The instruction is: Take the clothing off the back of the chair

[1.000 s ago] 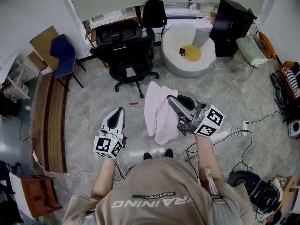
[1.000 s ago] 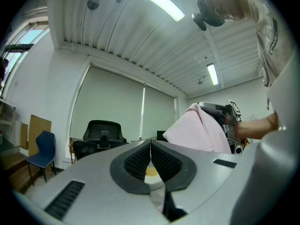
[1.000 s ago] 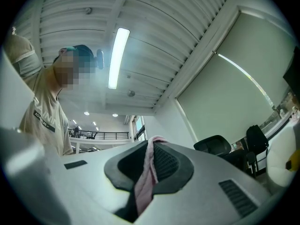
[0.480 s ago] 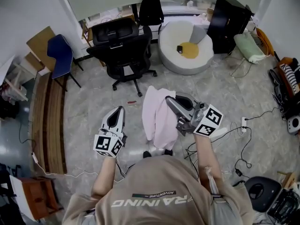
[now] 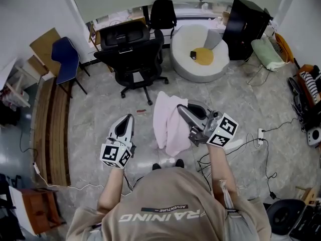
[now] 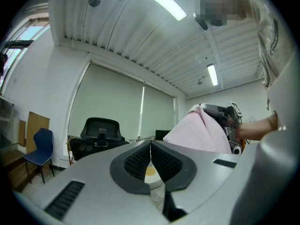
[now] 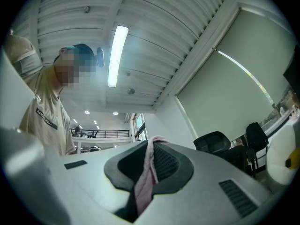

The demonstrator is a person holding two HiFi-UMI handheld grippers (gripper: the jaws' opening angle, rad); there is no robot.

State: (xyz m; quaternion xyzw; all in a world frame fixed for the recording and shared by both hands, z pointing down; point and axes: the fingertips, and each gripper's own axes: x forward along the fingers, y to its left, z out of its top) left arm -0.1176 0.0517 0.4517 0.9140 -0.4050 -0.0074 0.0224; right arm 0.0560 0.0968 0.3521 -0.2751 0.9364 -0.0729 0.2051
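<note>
A pale pink garment (image 5: 170, 122) hangs in the air in front of the person, well clear of the black office chair (image 5: 131, 54) behind it. My right gripper (image 5: 181, 107) is shut on the garment's top edge; in the right gripper view a fold of pink cloth (image 7: 149, 170) is pinched between the ribbed pads. My left gripper (image 5: 128, 118) is held to the left of the cloth, shut with nothing in it; in the left gripper view the pads (image 6: 151, 159) meet, and the pink garment (image 6: 197, 132) hangs to the right with the chair (image 6: 98, 134) far behind.
A round white pouf (image 5: 199, 54) with a yellow cushion stands right of the chair. A blue chair (image 5: 64, 59) and a wooden bench (image 5: 50, 129) are at the left. A black cabinet (image 5: 246, 21) is at the back right; cables and a power strip (image 5: 251, 139) lie on the floor at the right.
Both grippers and the pink garment stay as they were. The head view has shifted slightly, so the room's objects sit a little differently in the frame.
</note>
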